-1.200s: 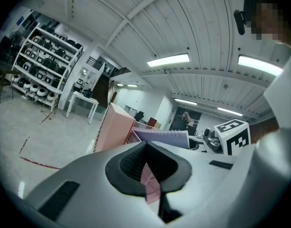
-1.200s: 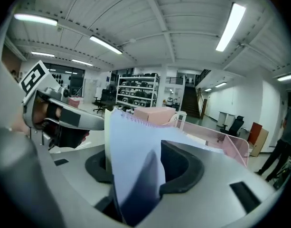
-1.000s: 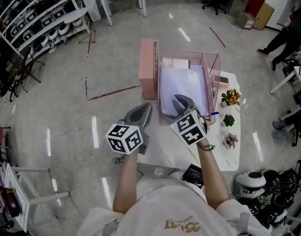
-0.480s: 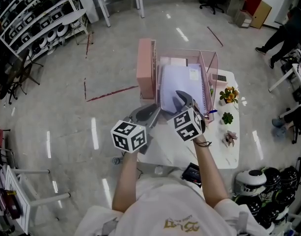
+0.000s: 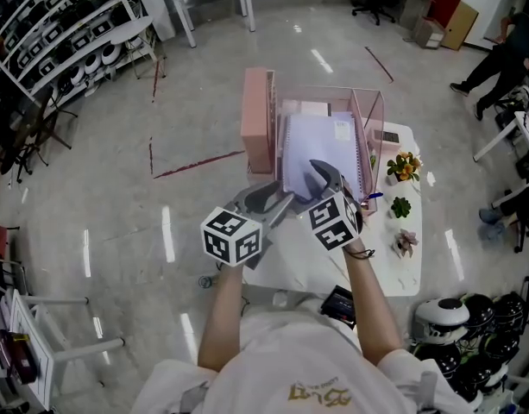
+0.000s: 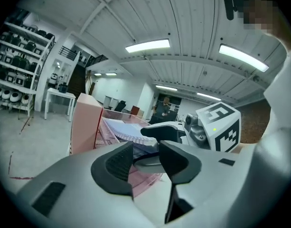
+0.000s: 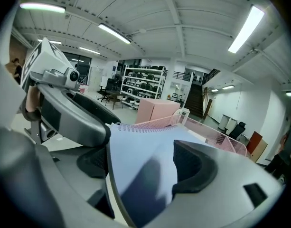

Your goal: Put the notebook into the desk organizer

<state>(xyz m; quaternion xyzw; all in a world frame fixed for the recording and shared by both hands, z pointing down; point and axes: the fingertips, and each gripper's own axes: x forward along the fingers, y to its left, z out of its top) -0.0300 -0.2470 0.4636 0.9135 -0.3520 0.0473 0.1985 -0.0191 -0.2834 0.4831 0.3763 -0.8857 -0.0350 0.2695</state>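
Note:
A lilac spiral notebook (image 5: 320, 145) leans inside the pink mesh desk organizer (image 5: 368, 103) on the white table (image 5: 393, 270). My right gripper (image 5: 321, 176) reaches over the notebook's near edge. In the right gripper view the notebook (image 7: 140, 148) lies between the wide-apart jaws of that gripper (image 7: 140, 171), and the pads do not press it. My left gripper (image 5: 278, 199) sits just left of the right one, at the organizer's near left corner. Its jaws (image 6: 145, 152) are opening with nothing between them; beyond them show the notebook (image 6: 122, 127) and the right gripper's marker cube (image 6: 217, 126).
A tall pink box (image 5: 258, 119) stands against the organizer's left side. Small potted plants (image 5: 405, 169) line the table's right edge, and a black device (image 5: 340, 305) lies at its near edge. Shelving, a white table and people stand around the room.
My left gripper has moved right and forward to the organizer's near corner, beside the right gripper, and its jaws have parted. The right gripper and the notebook have barely shifted.

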